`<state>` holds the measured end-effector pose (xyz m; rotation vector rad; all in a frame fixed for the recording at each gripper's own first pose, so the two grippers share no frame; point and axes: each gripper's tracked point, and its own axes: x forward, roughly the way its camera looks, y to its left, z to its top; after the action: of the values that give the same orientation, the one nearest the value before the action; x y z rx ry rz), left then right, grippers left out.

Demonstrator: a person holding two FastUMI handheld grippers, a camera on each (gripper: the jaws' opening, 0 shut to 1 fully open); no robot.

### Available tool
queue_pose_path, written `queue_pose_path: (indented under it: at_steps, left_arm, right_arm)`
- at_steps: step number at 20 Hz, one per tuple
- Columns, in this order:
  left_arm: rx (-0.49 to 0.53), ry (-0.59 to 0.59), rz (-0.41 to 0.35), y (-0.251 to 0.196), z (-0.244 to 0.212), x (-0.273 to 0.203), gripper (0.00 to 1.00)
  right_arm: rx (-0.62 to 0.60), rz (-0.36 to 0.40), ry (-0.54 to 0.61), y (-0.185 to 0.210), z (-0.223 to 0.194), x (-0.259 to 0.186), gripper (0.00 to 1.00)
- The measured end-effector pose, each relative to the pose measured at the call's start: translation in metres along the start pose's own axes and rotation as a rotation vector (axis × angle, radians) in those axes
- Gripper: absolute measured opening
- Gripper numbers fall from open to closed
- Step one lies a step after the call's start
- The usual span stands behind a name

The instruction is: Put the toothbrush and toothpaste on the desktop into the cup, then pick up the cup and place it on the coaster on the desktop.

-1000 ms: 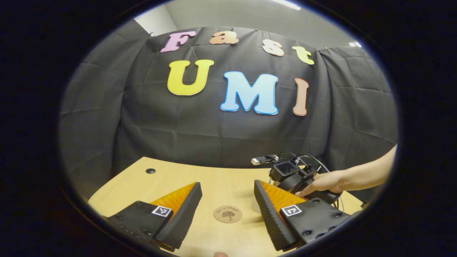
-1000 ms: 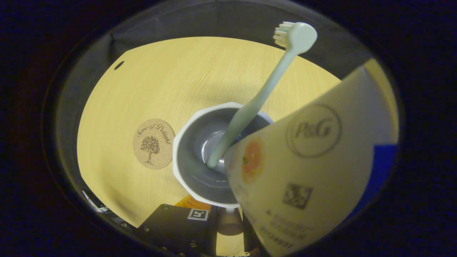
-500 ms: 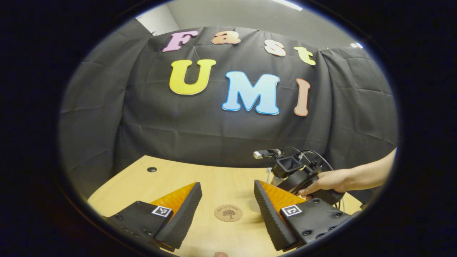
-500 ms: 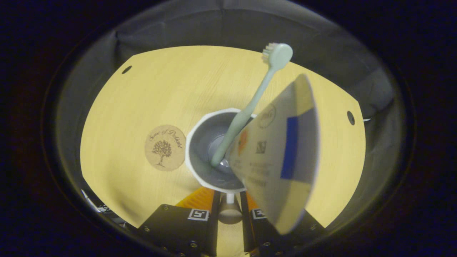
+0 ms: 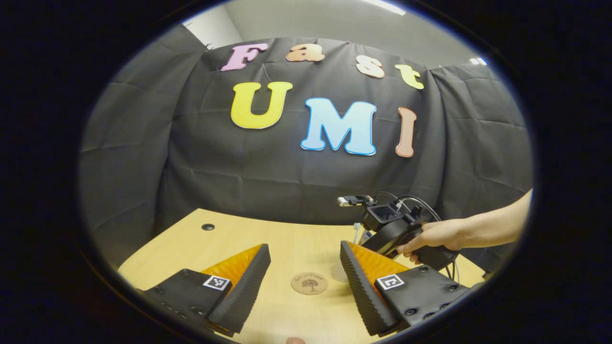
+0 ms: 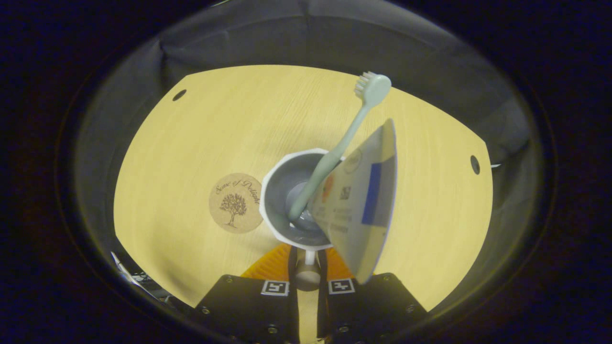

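Note:
The white cup stands on the wooden desktop. A pale green toothbrush leans in it, bristles up and away from me. The toothpaste tube also stands in it, flat end up and tilted right. The round cork coaster lies just left of the cup, almost touching it. My right gripper hangs above the cup's near rim with its fingers nearly together and nothing pressed between them. My left gripper hovers open over the near side of the desk, with the coaster showing between its fingers.
A person's hand holds the right gripper over the cup, a sliver of which shows beside my left gripper's right finger. The desktop has cable holes at the back left and right.
The right gripper has risen away from the cup, so cup and tube look smaller. The toothpaste tube has settled into the cup. The left gripper has barely moved.

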<state>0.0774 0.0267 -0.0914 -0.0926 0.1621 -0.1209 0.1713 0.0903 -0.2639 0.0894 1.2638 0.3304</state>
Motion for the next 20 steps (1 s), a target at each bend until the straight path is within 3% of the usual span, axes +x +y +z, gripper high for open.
queue_pose_path:
  at_steps: [2, 3, 4, 10, 11, 13, 19, 20]
  left_arm:
    - [0.004, 0.001, 0.000, 0.000, 0.000, -0.001, 0.92]
    - [0.005, 0.000, 0.002, 0.001, 0.000, -0.001, 0.95]
    - [0.003, -0.001, 0.003, 0.001, 0.001, -0.002, 0.99]
    - [-0.004, 0.005, 0.014, 0.007, -0.003, -0.009, 0.99]
    - [-0.004, 0.005, 0.016, 0.009, -0.003, -0.011, 0.95]
    - [-0.005, 0.003, 0.021, 0.013, -0.003, -0.015, 0.99]
    - [-0.013, 0.003, 0.037, 0.023, -0.005, -0.023, 0.95]
    - [-0.013, 0.002, 0.040, 0.023, -0.004, -0.025, 0.99]
  right_arm:
    - [0.038, 0.038, -0.010, 0.008, 0.001, -0.002, 0.11]
    - [0.035, 0.042, -0.011, 0.009, 0.000, -0.003, 0.11]
    - [0.022, 0.040, -0.016, 0.010, 0.001, -0.004, 0.11]
    - [-0.024, 0.073, -0.033, 0.035, 0.007, -0.021, 0.11]
    - [-0.036, 0.078, -0.031, 0.037, 0.007, -0.021, 0.11]
    - [-0.053, 0.078, -0.032, 0.040, 0.005, -0.016, 0.11]
    - [-0.094, 0.083, -0.020, 0.057, 0.007, -0.007, 0.11]
    - [-0.102, 0.080, -0.017, 0.060, 0.008, -0.006, 0.11]
